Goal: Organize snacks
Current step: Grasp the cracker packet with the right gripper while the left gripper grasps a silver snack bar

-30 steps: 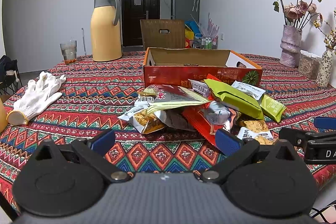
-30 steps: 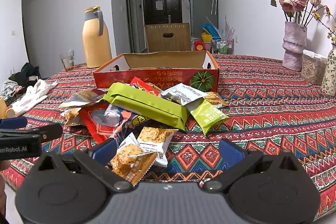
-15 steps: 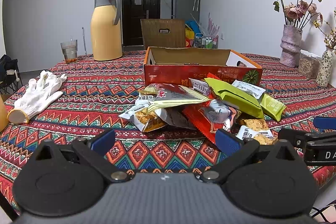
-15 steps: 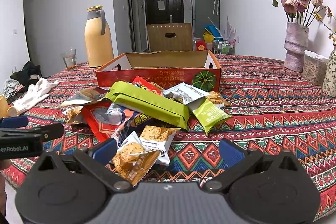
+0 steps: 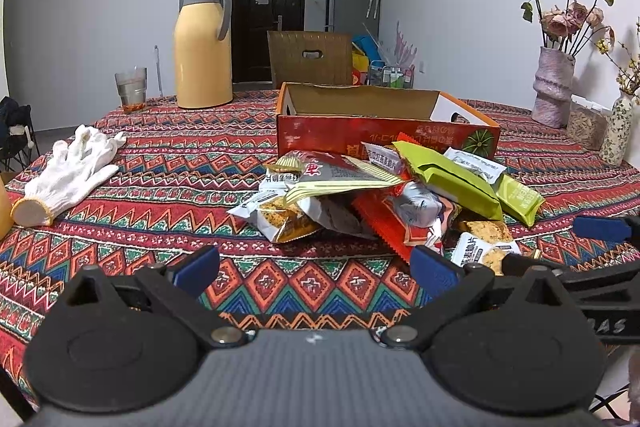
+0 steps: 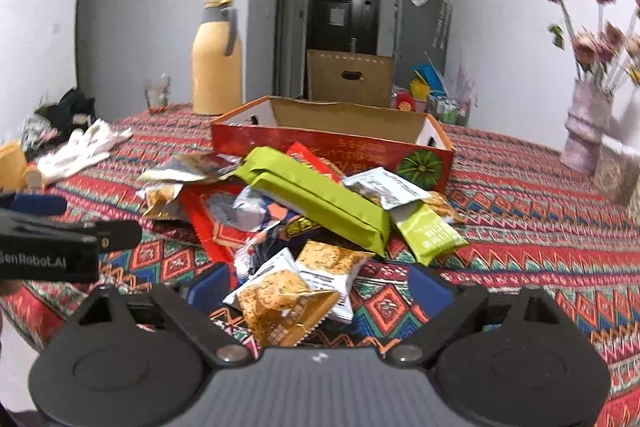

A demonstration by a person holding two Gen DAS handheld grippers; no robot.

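**Right jaws closing around cracker packet**

Right gripper [image 6: 320, 289] was closing, jaws still wide, orange cracker packet [image 6: 284, 307] between them, not yet pinched. Left gripper [image 5: 316, 269] stood open, empty. Snack pile [image 5: 384, 195] lay against the red box [image 5: 384, 135] on the tablecloth [image 5: 180, 171].

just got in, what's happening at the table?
A person with a gripper in each hand is sorting a snack pile in front of an open red box, which looks empty. The right gripper is closing around a small crispy-snack packet at the pile's near edge, pads not yet pressing on it. The left gripper hangs open over the tablecloth, holding nothing.
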